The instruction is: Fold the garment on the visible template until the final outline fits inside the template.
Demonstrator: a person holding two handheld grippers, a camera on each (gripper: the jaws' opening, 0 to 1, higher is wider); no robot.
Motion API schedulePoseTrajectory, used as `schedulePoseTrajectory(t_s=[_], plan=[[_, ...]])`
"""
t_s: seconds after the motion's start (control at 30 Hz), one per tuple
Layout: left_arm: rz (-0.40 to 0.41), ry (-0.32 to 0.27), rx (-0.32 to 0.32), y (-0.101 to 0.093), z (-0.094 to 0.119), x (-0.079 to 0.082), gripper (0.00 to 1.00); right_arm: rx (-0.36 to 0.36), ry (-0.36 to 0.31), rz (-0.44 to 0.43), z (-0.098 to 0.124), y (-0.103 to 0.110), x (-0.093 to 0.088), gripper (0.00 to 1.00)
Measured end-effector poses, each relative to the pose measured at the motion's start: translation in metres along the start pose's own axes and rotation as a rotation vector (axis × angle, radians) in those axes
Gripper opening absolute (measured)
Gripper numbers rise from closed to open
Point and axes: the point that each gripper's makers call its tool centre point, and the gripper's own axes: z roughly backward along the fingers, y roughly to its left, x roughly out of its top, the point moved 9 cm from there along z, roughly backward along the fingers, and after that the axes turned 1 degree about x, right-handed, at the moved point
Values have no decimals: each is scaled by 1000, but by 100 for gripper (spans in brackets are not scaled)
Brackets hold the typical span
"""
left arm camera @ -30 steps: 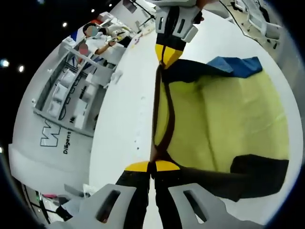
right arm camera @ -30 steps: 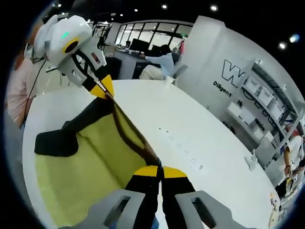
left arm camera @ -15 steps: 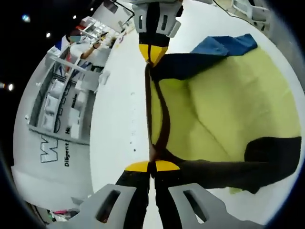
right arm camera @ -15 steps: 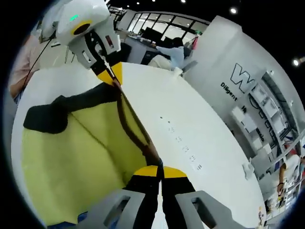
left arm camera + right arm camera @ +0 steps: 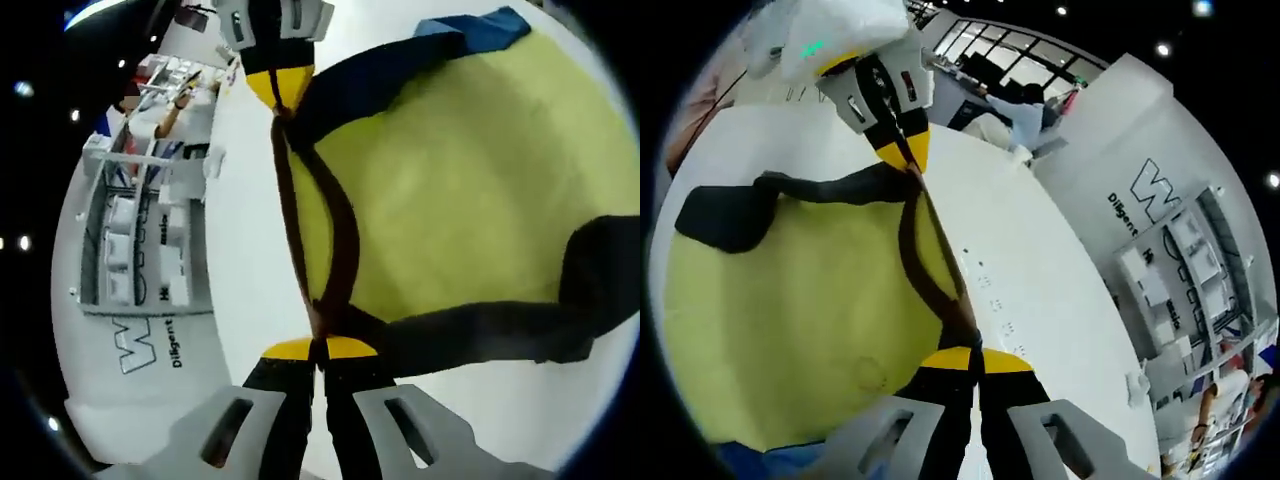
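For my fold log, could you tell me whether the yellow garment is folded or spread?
Spread: the garment hangs open between both shut grippers.

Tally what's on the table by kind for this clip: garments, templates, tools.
Garments: 1, yellow shirt with dark trim
Templates: 1, blue template showing past the shirt's edge
Tools: 2, left tool and right tool, each clamped on the collar
Total: 4

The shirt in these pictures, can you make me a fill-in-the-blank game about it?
The shirt is mostly ____ with black sleeves.
Both grippers are ____ on its collar.
It lies on a ____ table.
A ____ sheet peeks out past the shirt's far edge.

Missing words: yellow, shut, white, blue
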Motion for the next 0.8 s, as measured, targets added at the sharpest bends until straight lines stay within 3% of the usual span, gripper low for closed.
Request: schedulePoseTrajectory(t_s=[0.17, 0.4, 0.8], plan=[[11, 22, 9, 1, -8, 0, 1, -1, 19, -9, -9, -1, -3, 0], [-79, 60, 19, 1, -19, 3, 1, -13, 37, -12, -20, -6, -8, 0], [-26, 92, 0, -3, -39, 0, 1, -6, 56, -22, -35, -2, -15, 0]])
